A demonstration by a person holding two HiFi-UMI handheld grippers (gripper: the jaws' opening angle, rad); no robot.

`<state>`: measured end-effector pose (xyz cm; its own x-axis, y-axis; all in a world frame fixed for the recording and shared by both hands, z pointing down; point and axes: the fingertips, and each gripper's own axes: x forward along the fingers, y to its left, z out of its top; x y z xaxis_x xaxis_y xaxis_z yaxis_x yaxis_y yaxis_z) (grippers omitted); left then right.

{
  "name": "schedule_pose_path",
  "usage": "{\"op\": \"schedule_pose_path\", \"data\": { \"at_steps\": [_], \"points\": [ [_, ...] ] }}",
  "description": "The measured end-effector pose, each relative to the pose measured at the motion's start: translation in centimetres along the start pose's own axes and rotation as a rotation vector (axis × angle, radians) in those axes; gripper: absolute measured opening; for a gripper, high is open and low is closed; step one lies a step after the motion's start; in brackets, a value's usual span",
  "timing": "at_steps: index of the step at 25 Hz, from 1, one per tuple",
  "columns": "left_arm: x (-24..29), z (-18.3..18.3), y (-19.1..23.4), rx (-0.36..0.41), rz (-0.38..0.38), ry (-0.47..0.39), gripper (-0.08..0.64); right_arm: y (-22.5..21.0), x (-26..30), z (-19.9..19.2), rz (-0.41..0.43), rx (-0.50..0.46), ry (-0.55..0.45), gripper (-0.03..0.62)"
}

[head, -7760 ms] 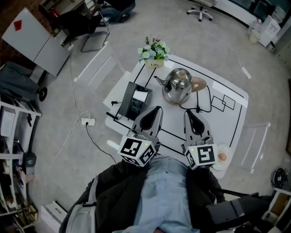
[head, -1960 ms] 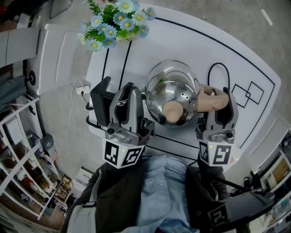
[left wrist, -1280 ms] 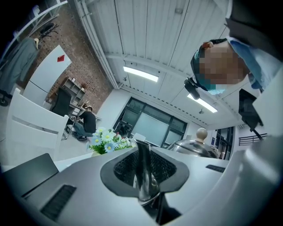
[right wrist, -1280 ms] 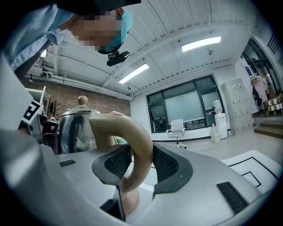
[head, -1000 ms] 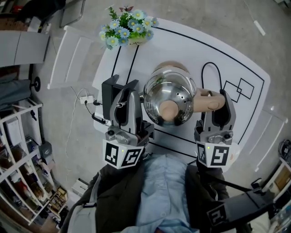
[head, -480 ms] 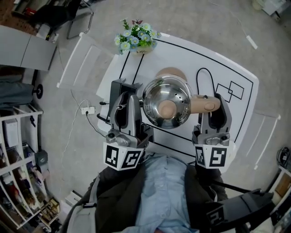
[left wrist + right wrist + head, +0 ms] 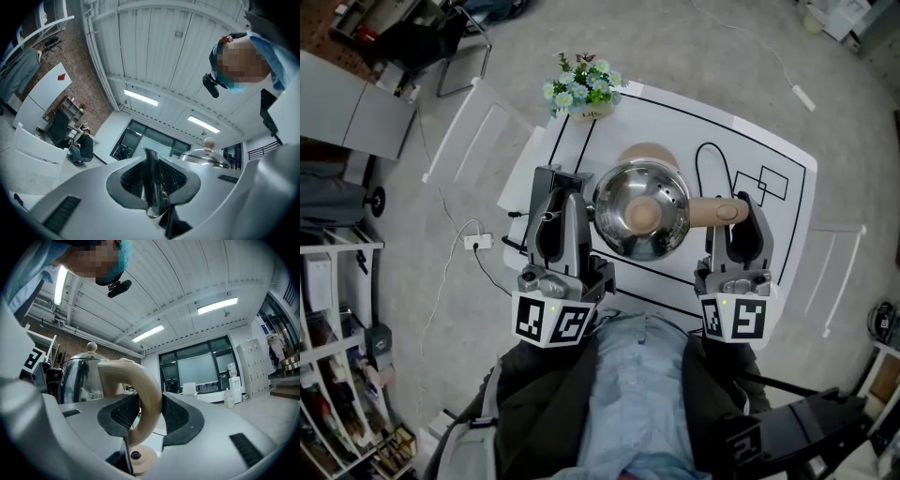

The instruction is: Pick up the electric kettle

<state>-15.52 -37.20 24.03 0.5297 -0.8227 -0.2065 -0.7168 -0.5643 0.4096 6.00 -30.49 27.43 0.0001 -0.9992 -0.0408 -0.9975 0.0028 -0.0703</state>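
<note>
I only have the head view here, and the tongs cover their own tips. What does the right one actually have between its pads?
Observer: In the right gripper view, the right tongs are closed on the beige handle of the kettle, with a pad pressing on each side.
Reviewer: And the left?
Observer: The left tongs pinch the thin metal spout between their pads.
Reviewer: Is the kettle off its base?
Observer: Yes. Below the handle, the right gripper view shows the beige base with its black centre contact uncovered.
</note>
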Motion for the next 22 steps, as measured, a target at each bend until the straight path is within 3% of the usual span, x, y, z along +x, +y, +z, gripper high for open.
{"op": "schedule_pose_path", "data": {
  "at_steps": [22],
  "points": [
    [-0.4,0.4,-1.2,-0.005,-0.012,0.013,0.067,-0.3,-0.9,1.6,-0.019,-0.035,-0.013,0.152]
  ]
}}
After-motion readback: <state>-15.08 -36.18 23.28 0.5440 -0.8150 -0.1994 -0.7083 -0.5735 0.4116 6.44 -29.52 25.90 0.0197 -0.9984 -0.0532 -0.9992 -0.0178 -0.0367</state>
